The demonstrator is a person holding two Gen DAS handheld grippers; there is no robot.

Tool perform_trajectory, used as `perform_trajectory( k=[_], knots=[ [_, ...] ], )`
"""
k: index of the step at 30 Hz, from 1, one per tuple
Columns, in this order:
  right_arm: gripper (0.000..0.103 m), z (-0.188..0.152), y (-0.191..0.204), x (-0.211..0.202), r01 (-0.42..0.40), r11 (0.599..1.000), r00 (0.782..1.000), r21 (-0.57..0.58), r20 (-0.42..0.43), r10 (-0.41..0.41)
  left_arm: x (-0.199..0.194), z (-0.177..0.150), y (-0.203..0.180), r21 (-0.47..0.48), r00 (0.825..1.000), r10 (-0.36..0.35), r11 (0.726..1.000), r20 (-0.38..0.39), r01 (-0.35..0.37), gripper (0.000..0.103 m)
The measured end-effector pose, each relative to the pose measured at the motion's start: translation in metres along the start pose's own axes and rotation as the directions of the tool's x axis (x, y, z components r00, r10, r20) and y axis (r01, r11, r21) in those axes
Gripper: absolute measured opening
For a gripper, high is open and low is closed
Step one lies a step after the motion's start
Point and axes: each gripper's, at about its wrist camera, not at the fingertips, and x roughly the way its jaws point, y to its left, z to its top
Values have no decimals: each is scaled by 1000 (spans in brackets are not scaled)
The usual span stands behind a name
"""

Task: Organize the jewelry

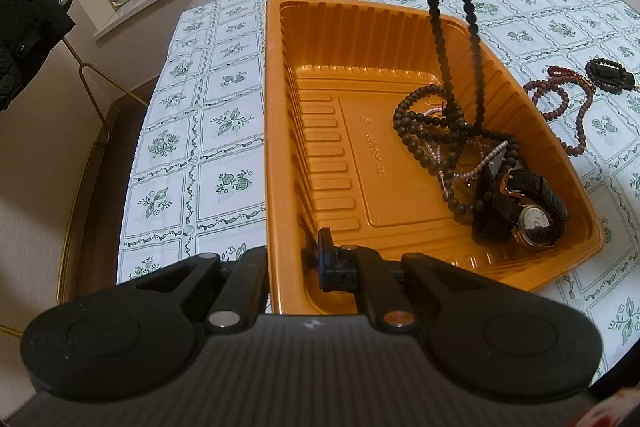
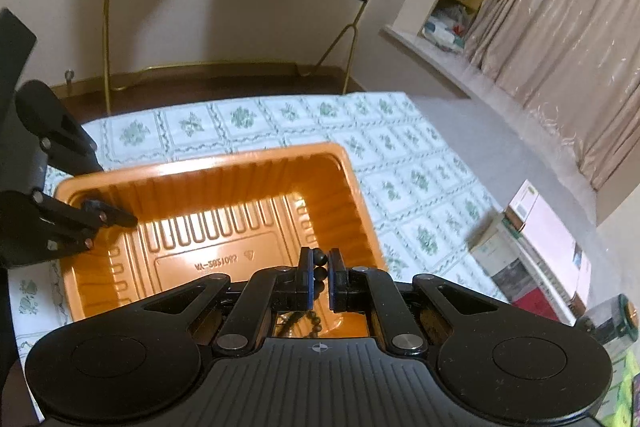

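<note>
Here, the right gripper (image 2: 319, 273) is clenching a dark bead necklace (image 1: 448, 75), entering at the upper right of the left wrist view and dangling the strand into the orange tray (image 1: 320, 155). The strand's lower coils are lying at the tray's right side among a pinkish bead strand (image 1: 476, 163) and a black-strapped watch (image 1: 534, 221). The left gripper (image 1: 294, 259) is pinching the tray's near wall at lower centre. Reddish beads (image 1: 560, 103) are resting on the counter (image 1: 224, 123) at right.
</note>
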Motion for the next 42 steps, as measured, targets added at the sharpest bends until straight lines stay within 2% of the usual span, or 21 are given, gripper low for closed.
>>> perform_trajectory(
  k=[10,14,20,22,24,27,30,34,39,42],
  knots=[
    [6,-1,-1,0,-13,1000,1000,9,15,12,0,0,0,0,1000,0,1000,0,0,6],
    [7,-3,-6,1,-30,998,1000,58,10,30,0,0,0,1,1000,0,1000,0,0,6],
    [8,-23,-18,-9,-4,990,1000,142,19,1,1,-1,1,0,1000,0,1000,0,0,6],
    [11,-37,-22,-19,-4,980,1000,199,28,-1,1,-1,1,1,1000,1,1000,0,-1,6],
    [24,-56,-27,-27,2,966,1000,258,22,-8,1,-1,1,1,1000,1,1000,-1,-1,6],
    [39,-90,-30,-40,26,937,1000,348,2,-28,0,-1,1,3,1000,4,1000,-1,-4,6],
    [41,-123,-31,-52,45,892,999,450,-13,-43,0,-1,0,3,1000,8,1000,-2,-8,6],
    [43,-171,-30,-66,78,804,997,590,-54,-57,-2,0,-2,8,1000,14,1000,-3,-14,6],
    [44,-223,-25,-72,148,729,988,668,-138,-74,-4,2,-4,14,1000,20,1000,-3,-20,6],
    [44,-242,-21,-78,178,696,983,696,-163,-88,-3,2,-3,13,1000,20,1000,-4,-20,6]
  ],
)
